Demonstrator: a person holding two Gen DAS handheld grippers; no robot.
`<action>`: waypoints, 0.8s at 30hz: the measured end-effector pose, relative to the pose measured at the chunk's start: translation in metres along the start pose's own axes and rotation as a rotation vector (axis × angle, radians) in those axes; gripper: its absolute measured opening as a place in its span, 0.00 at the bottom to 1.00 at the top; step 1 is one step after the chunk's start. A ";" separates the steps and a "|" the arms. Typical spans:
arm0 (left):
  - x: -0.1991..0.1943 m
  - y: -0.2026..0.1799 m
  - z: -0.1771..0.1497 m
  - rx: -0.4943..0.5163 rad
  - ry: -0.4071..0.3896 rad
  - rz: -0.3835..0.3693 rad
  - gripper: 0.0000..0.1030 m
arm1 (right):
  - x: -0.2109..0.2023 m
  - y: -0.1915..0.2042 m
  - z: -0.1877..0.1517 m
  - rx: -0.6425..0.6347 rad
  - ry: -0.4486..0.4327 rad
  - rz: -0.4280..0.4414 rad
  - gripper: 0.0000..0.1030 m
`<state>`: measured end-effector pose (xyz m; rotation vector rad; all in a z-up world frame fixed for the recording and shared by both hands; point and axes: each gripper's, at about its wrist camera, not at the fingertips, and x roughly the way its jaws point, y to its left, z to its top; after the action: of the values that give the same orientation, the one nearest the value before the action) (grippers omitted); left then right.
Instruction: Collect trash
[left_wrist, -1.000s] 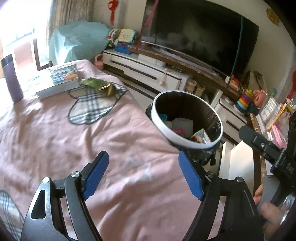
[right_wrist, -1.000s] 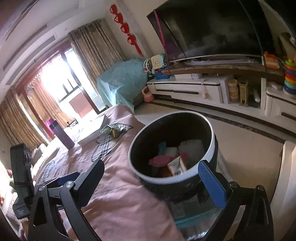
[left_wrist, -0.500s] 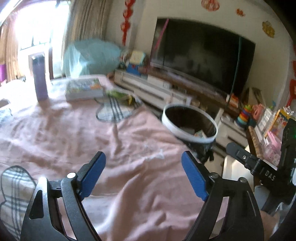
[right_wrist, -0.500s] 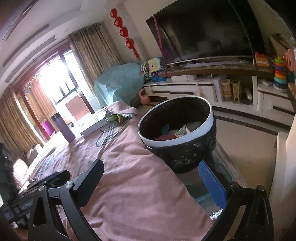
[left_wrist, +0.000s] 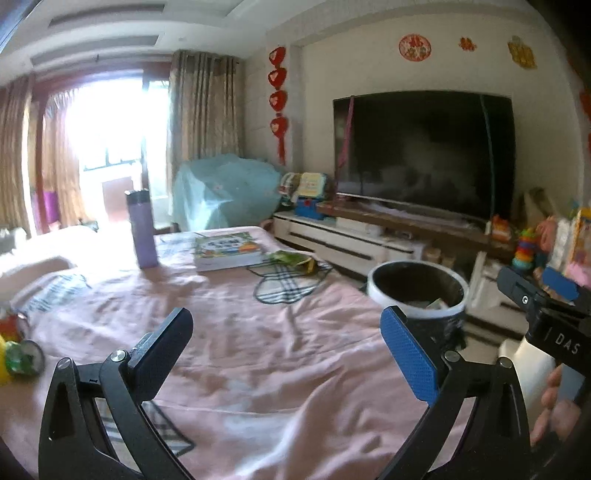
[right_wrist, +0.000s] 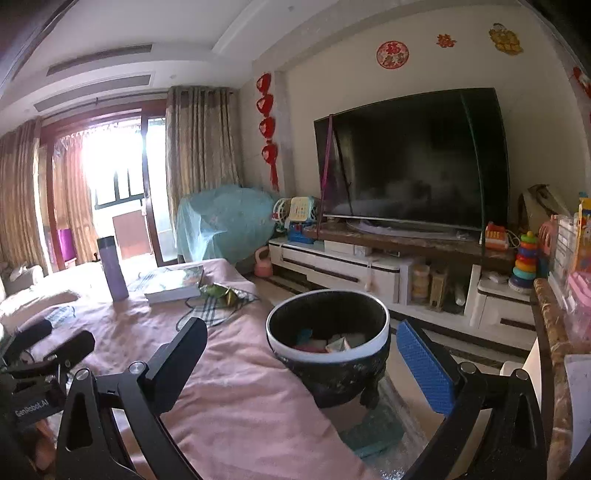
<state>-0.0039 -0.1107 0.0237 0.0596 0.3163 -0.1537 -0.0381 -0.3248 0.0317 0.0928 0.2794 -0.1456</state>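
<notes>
A black trash bin with a white rim (right_wrist: 327, 354) stands beside the pink-covered table and holds several scraps; it also shows in the left wrist view (left_wrist: 419, 295). A green and yellow wrapper (left_wrist: 291, 258) lies on a plaid mat at the far side of the table, next to a book; it also shows in the right wrist view (right_wrist: 221, 293). My left gripper (left_wrist: 288, 350) is open and empty above the pink cloth. My right gripper (right_wrist: 299, 365) is open and empty, level with the bin and back from it.
A purple bottle (left_wrist: 141, 229) and a book (left_wrist: 229, 249) stand at the table's far end. Colourful items (left_wrist: 16, 354) lie at its left edge. A TV (right_wrist: 413, 158) on a white cabinet (right_wrist: 354, 269) lines the far wall, with toys (right_wrist: 526, 254) on the right.
Both grippers have pulled back and tilted up from the bin, so more of the room and table shows. Both stay open and empty.
</notes>
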 end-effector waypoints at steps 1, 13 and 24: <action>-0.002 0.000 -0.002 0.011 -0.009 0.012 1.00 | 0.001 0.002 -0.003 -0.006 0.001 -0.002 1.00; 0.006 0.004 -0.015 -0.009 0.045 0.023 1.00 | 0.002 0.006 -0.013 -0.018 0.003 -0.029 1.00; 0.001 0.004 -0.016 -0.015 0.023 0.037 1.00 | 0.002 0.003 -0.015 -0.010 -0.011 -0.028 1.00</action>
<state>-0.0069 -0.1057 0.0079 0.0523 0.3394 -0.1135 -0.0402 -0.3200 0.0167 0.0782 0.2709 -0.1724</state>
